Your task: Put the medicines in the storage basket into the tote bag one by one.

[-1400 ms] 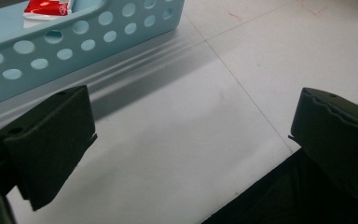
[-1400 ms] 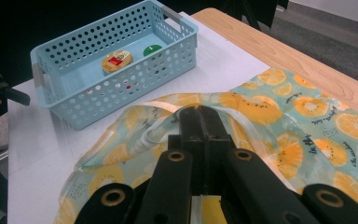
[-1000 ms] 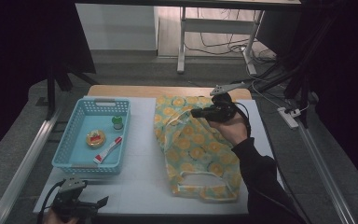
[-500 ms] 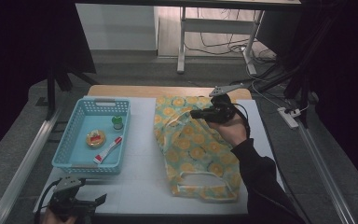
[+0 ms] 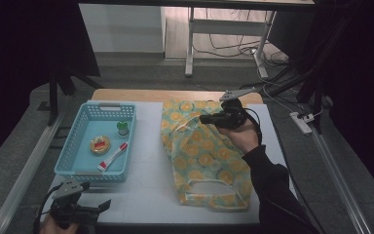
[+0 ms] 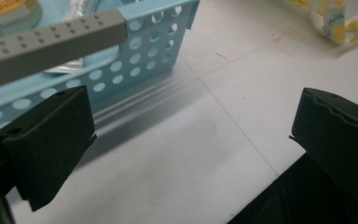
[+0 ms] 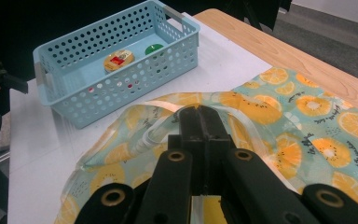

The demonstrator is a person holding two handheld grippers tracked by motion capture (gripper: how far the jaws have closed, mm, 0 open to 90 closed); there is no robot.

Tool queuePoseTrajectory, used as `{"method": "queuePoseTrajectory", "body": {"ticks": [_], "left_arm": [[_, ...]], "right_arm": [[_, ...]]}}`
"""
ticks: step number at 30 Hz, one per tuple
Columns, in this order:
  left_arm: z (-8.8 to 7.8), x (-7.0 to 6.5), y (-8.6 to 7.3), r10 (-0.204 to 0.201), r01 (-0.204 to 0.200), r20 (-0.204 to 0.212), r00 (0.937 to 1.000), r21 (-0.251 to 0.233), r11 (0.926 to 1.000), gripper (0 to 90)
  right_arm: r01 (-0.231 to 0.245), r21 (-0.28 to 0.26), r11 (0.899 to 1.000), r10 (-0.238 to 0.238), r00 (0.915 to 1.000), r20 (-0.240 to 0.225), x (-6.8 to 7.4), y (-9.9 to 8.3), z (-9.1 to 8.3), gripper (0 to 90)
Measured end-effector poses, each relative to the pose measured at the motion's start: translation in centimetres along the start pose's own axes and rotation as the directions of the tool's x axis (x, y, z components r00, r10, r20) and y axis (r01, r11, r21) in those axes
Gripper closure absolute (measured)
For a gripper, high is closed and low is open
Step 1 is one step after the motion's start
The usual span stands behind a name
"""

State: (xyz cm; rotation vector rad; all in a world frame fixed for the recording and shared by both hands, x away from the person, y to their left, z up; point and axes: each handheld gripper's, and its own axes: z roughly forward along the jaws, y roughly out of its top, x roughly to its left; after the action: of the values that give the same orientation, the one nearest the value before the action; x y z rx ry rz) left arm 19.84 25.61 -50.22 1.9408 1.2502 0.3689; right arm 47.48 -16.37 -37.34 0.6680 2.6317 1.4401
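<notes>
Right gripper (image 7: 200, 112) clamped on bag (image 5: 204, 156) edge; left gripper (image 6: 191, 135) jaws wide, basket (image 6: 140, 60) just ahead.

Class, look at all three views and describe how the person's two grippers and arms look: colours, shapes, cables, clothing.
Both tools are black. The left gripper has two blocky black jaws with wavy inner edges, a grey three-cornered plate on top and a thin black cable. The right gripper has round pivot holes in its linkage arms, the same grey plate and a looping black cable. The right arm wears a dark long sleeve.
</notes>
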Motion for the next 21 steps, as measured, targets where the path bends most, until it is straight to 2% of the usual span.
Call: {"method": "queuePoseTrajectory", "body": {"ticks": [4,7,11,14,18,21], "left_arm": [[-0.3,-0.1,0.4,0.017,-0.018,-0.012,0.9998,-0.043,0.9989,0.0],[-0.4,-0.2,0.7,0.017,-0.017,0.0,0.9999,-0.074,0.9971,0.0],[-0.4,0.1,1.1,0.0,0.003,0.03,0.9996,-0.089,0.996,0.0],[-0.4,0.6,1.4,0.005,0.0,0.058,0.9983,-0.081,0.9967,0.0],[-0.6,1.1,2.0,0.012,-0.008,0.046,0.9989,-0.089,0.996,0.0],[-0.8,1.6,2.4,-0.002,0.007,0.047,0.9989,-0.115,0.9934,0.0]], "right_arm": [[0.001,0.001,1.0,-0.001,1.0,0.004,0.0,0.0,-0.1,90.0],[0.003,-0.001,1.0,-0.003,1.0,0.007,0.0,0.0,-0.2,90.0],[0.002,-0.003,1.0,-0.002,0.9999,0.011,-0.1,-0.1,-0.3,90.0],[0.001,-0.005,1.0,-0.001,0.9999,0.014,-0.2,-0.2,-0.4,90.0],[-0.001,-0.002,1.0,0.001,0.9998,0.018,-0.3,-0.3,-0.4,90.0],[-0.004,-0.004,1.0,0.004,0.9999,0.015,-0.4,-0.3,-0.4,90.0]]}}
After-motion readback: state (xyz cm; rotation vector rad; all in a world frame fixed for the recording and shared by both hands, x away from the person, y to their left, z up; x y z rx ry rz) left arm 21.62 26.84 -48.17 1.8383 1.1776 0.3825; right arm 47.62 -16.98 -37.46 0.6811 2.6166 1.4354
